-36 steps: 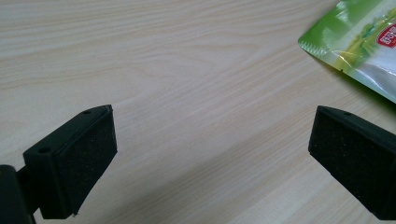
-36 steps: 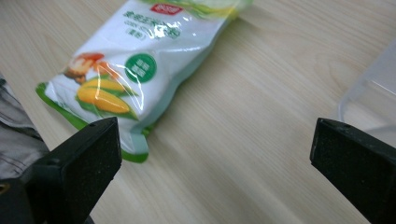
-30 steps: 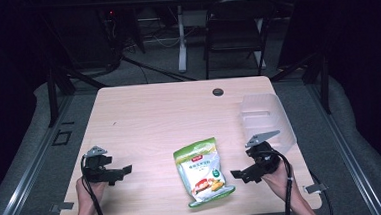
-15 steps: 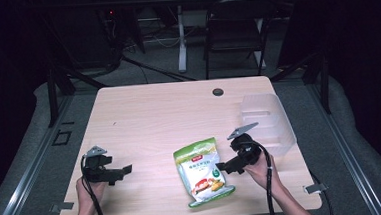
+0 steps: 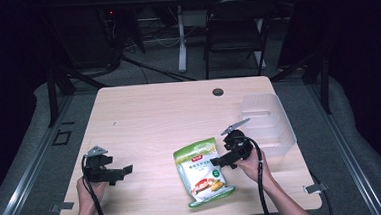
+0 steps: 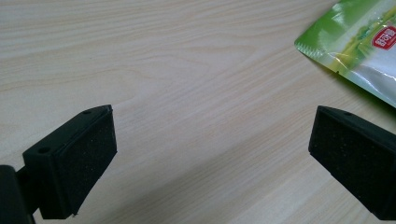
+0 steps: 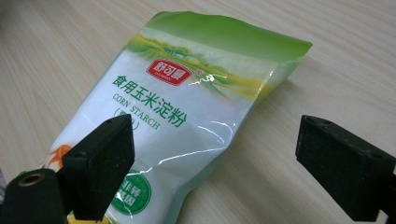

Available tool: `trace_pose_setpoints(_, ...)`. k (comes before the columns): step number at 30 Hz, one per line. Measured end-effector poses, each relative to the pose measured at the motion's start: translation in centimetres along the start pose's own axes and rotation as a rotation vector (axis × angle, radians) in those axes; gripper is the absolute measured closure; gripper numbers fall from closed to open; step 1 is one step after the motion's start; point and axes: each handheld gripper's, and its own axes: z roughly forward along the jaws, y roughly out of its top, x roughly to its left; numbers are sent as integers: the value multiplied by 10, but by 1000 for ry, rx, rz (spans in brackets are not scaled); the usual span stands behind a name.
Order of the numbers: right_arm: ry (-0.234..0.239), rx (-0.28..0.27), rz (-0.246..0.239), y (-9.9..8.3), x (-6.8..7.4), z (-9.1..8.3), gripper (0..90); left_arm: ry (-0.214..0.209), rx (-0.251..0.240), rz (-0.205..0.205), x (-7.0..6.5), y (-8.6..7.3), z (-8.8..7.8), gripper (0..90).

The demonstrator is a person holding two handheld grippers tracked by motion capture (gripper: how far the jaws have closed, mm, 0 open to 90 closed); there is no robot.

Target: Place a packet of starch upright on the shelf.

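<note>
Currently the right tongs stand apart, having just been closing a little, with nothing clamped; in the right gripper view one jaw hangs over the printed face of the corn starch bag and the other over bare wood beside the bag's edge. Contact between pad and bag cannot be told. The right hand comes in from the near edge of the bench, forearm angled inward, the tool pointing toward the person's left and slightly downward.

The left tongs are wide apart and hold nothing, over bare wood. The left hand grips its tool low, near the bench's near left corner, pointing toward the bag.

The bag lies flat near the front centre of the bench, its right edge at the right tongs and well apart from the left tongs. A clear plastic container stands just beyond the right hand.
</note>
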Motion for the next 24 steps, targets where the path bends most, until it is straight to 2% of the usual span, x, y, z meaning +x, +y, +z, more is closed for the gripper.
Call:
trace_pose_setpoints(1, -5, 4, -2, 1, -1, 2, 124, 6, -13, -3, 0, -1, 1, 9)
trace_pose_setpoints(3, 12, 4, 16, 2, -2, 7, 134, 5, -11, -2, 0, -1, 1, 9)
trace_pose_setpoints(4, 5, 20, 6, 3, -3, 9, 138, 6, -9, -2, 0, -1, 1, 9)
trace_pose_setpoints(7, 19, 34, 32, 5, -5, 17, 158, 1, -13, -4, 0, -1, 1, 9)
trace_pose_setpoints(9, 17, 48, 31, 6, -6, 19, 167, -1, -12, -6, 1, -1, 1, 9)
trace_pose_setpoints(12, 28, 66, 64, 6, -8, 26, 262, -5, -15, -9, 1, -1, 1, 10)
trace_pose_setpoints(14, 40, 76, 66, 5, -10, 28, 312, -6, -13, -5, 1, -1, 0, 9)
trace_pose_setpoints(15, 40, 76, 66, 5, -10, 28, 312, -7, -14, -5, 1, -1, 0, 9)
trace_pose_setpoints(17, 66, 73, 76, 5, -10, 28, 394, -9, -13, -6, 1, -1, 0, 10)
trace_pose_setpoints(20, 77, 67, 98, 4, -9, 28, 503, -13, -16, -7, 2, -1, 1, 9)
trace_pose_setpoints(22, 80, 67, 102, 4, -10, 29, 526, -14, -14, -6, 2, -1, 0, 10)
trace_pose_setpoints(24, 91, 50, 130, 2, -12, 30, 585, -15, -15, -5, 1, -1, 0, 9)
